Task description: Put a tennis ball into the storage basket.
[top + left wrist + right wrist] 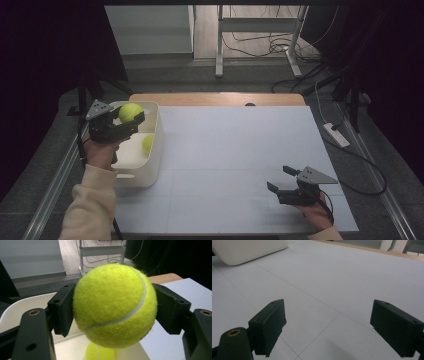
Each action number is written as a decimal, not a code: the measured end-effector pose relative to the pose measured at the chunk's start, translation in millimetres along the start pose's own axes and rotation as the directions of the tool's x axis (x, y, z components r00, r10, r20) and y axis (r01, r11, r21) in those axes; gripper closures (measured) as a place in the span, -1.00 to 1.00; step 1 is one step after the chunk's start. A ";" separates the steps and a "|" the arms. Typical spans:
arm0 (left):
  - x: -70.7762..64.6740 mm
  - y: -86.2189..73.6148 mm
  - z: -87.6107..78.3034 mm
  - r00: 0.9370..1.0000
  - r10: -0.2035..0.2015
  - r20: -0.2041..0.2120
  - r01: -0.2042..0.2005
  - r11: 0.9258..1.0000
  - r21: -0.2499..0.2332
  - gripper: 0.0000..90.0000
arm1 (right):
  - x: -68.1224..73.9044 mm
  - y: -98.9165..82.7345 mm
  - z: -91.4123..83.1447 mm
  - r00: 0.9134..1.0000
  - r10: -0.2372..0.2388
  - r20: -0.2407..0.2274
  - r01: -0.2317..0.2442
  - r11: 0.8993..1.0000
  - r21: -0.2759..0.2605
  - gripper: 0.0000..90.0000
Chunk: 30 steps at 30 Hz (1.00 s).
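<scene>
A: We had the left gripper (131,120) up over the white bin (152,165), and its two black jaws were clamped on a tennis ball (130,112), one pad on each side.

B: We saw it close in the left gripper view too: the ball (115,306) sat squarely between the pads, and a second tennis ball (100,352) lay below it on the bin's floor.

A: From above, we placed that second ball (147,144) against the bin's right wall, near the held one but apart from it.

B: And the right gripper (281,179)? We found it low over the white table (235,150), near the front right corner, jaws spread wide with nothing between them.

A: Agreed. In the right gripper view we saw bare tabletop (337,277) between the jaws, and the bin's corner (249,251) far off.
</scene>
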<state>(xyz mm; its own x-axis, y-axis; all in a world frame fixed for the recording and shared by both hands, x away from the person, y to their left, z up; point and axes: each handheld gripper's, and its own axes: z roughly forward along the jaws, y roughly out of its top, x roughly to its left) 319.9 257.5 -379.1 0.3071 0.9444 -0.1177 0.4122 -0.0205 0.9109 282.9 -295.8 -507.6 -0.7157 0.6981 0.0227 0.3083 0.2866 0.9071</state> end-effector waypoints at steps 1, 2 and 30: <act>0.9 0.0 0.2 1.000 -0.001 -0.002 0.001 1.000 0.002 -0.42 | 0.1 0.0 0.0 1.000 0.000 0.000 0.000 1.000 0.000 -0.71; 1.8 -0.1 0.5 1.000 -0.004 -0.005 0.004 1.000 0.003 -0.42 | 0.2 0.0 0.0 1.000 0.000 -0.001 0.000 1.000 0.001 -0.71; 23.4 -8.7 14.5 0.996 0.020 -0.090 -0.004 0.984 0.178 -0.42 | 0.4 -0.1 0.8 1.000 -0.004 -0.001 0.004 1.000 0.006 -0.71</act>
<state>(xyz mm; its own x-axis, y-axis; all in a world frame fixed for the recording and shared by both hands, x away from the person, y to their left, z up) 335.9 275.0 -395.5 0.2371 0.9694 -0.0631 0.5573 -0.0825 0.8262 283.1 -295.0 -507.9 -0.7175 0.6963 0.0195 0.3090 0.2931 0.9048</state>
